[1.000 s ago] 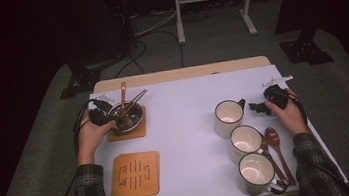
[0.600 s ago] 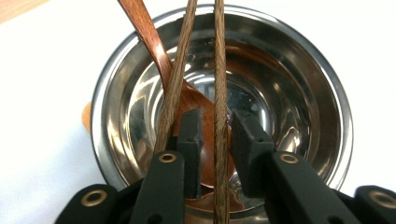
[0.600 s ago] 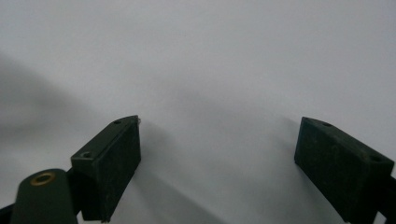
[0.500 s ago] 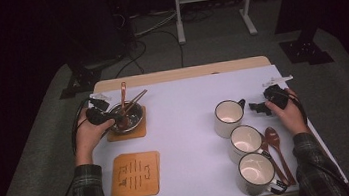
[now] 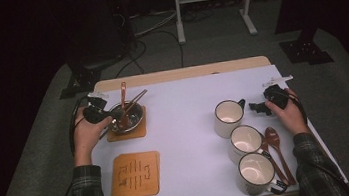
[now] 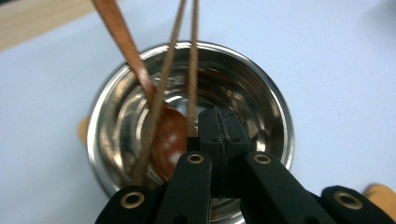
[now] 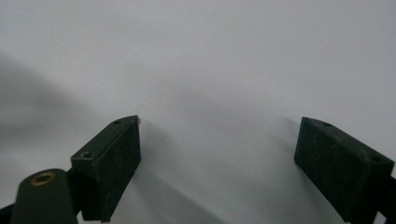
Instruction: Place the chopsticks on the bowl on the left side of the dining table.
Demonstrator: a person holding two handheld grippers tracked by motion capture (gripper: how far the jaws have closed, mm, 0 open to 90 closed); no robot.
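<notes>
Steel bowl (image 6: 189,126), slick; left gripper (image 6: 218,125) pressed together empty over it; grab chopsticks (image 6: 192,70) at twelve o'clock.

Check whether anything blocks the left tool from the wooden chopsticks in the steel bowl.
Nothing visible does. The left tool, jaws just closed on nothing, sits in the round steel bowl right beside the nearer thin wooden chopstick; the reddish-brown spoon lies beyond it.
</notes>
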